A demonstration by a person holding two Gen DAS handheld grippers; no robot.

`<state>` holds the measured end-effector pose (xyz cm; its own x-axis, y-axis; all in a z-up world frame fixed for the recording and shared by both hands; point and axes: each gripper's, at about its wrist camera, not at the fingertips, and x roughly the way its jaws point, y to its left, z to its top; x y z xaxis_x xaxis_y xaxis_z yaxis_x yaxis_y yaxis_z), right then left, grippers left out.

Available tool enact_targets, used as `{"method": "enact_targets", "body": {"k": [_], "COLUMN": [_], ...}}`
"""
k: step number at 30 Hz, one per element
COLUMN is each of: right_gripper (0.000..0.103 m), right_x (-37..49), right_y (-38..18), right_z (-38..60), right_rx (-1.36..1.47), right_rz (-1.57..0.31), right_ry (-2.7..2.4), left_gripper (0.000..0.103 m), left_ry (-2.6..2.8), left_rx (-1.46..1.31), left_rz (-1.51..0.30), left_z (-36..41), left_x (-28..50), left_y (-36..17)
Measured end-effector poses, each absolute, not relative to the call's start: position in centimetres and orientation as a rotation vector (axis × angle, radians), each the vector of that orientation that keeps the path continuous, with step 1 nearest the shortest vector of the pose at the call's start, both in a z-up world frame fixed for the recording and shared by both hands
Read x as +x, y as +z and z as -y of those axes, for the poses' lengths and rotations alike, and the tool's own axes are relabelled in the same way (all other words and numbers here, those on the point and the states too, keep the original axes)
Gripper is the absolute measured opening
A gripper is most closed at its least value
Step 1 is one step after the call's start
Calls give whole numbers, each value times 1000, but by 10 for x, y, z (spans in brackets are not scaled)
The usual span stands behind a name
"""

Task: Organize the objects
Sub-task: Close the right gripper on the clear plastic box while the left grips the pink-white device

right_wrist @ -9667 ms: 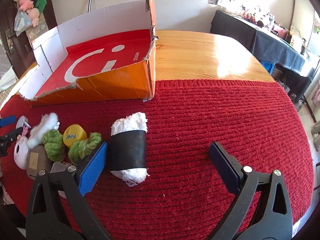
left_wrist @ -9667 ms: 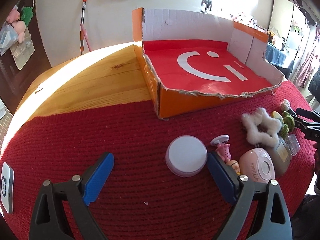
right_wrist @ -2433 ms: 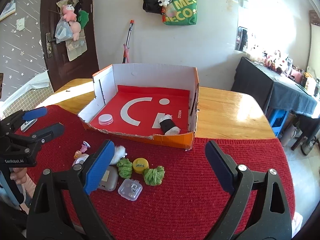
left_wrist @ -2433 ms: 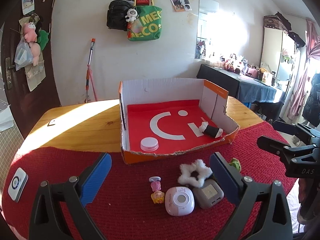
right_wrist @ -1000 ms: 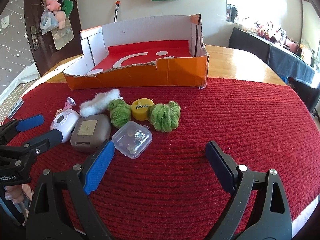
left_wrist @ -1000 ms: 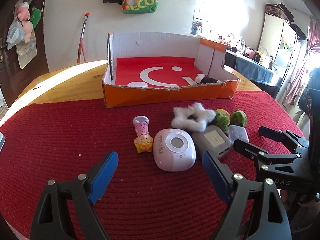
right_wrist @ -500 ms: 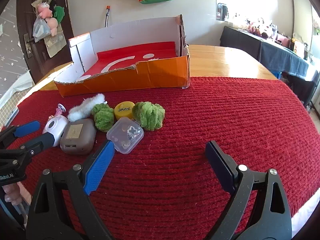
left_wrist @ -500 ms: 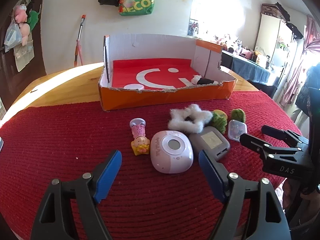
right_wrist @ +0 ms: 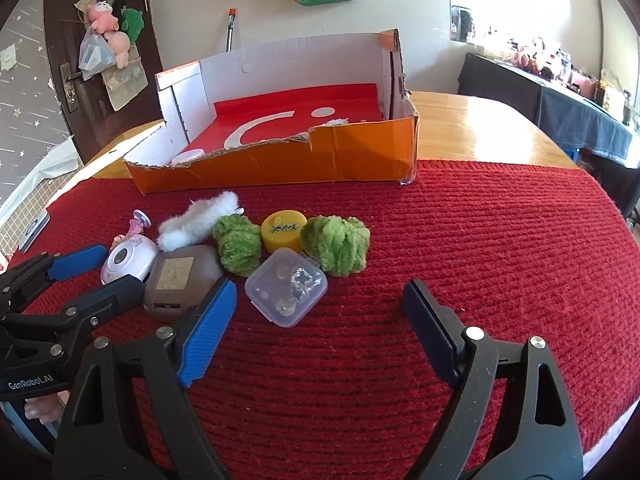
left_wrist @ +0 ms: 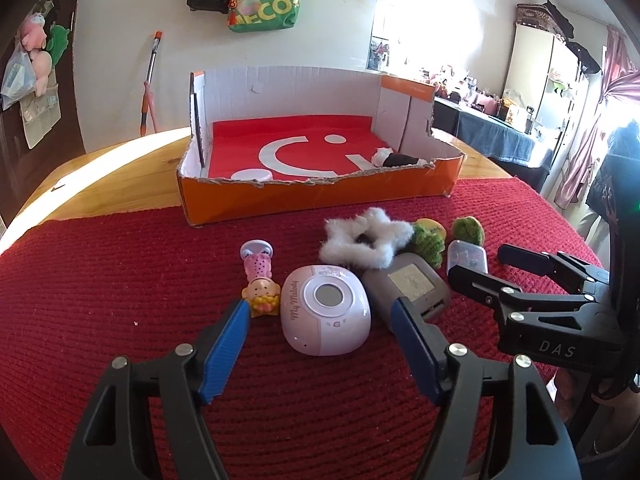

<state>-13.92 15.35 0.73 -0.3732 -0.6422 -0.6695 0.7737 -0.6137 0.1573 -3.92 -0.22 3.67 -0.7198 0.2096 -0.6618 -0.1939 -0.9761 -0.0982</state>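
An orange cardboard box (left_wrist: 320,194) with a red floor stands on the wooden table and holds a white round lid (left_wrist: 253,175) and a black-and-white roll (left_wrist: 394,159). On the red mat in front lie a pink doll (left_wrist: 259,276), a pink round device (left_wrist: 325,308), a grey case (left_wrist: 408,286), a white fluffy star (left_wrist: 366,244), two green pom-poms (right_wrist: 238,244), a yellow lid (right_wrist: 284,230) and a clear plastic case (right_wrist: 286,286). My left gripper (left_wrist: 320,312) is open, its fingers either side of the pink device. My right gripper (right_wrist: 316,300) is open just before the clear case.
A white remote-like device (right_wrist: 34,228) lies at the mat's left edge. A green bag (left_wrist: 264,12) and a black bag hang on the back wall. A dark door with hanging plush toys (right_wrist: 108,40) is at the left, and a dark table with clutter at the right.
Both grippers have moved lower and closer to the objects on the mat. The left now brackets the pink device; the right has closed in on the clear case. Both stay open.
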Motion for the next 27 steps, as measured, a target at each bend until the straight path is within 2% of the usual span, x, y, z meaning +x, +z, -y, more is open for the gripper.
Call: {"method": "enact_targets", "body": {"k": [8,15,16,17,18,27], "right_gripper": [79,56,51,47,38,36], "right_x": [-135,-129,-128,-127,-127,-130], "right_y": [6,4,4,4,4,5], "right_z": [-146,-140,-140,-140,-141,-147], "right_rx": [865,825,819,814,810,818], "right_rz": [-281,-330,-331,-328,-321,-269], "right_ry": [-2081,-2078,-2073,-2065,-2056,-2023], "left_gripper": [74,65,60,49,49,49], "left_ry": [2770,2759,2752,2745,2749,2740], "left_rx": [-1075,-1086,-1082,-1071,-1070,-1061], "left_rz": [-45,-55,-53,-47,-51,-38], "left_z": [0,-2,-2,-2,-2,-1], "left_x": [-41,-44,-44,-43,-42,-41], "left_y": [28,26,25,26,27,27]}}
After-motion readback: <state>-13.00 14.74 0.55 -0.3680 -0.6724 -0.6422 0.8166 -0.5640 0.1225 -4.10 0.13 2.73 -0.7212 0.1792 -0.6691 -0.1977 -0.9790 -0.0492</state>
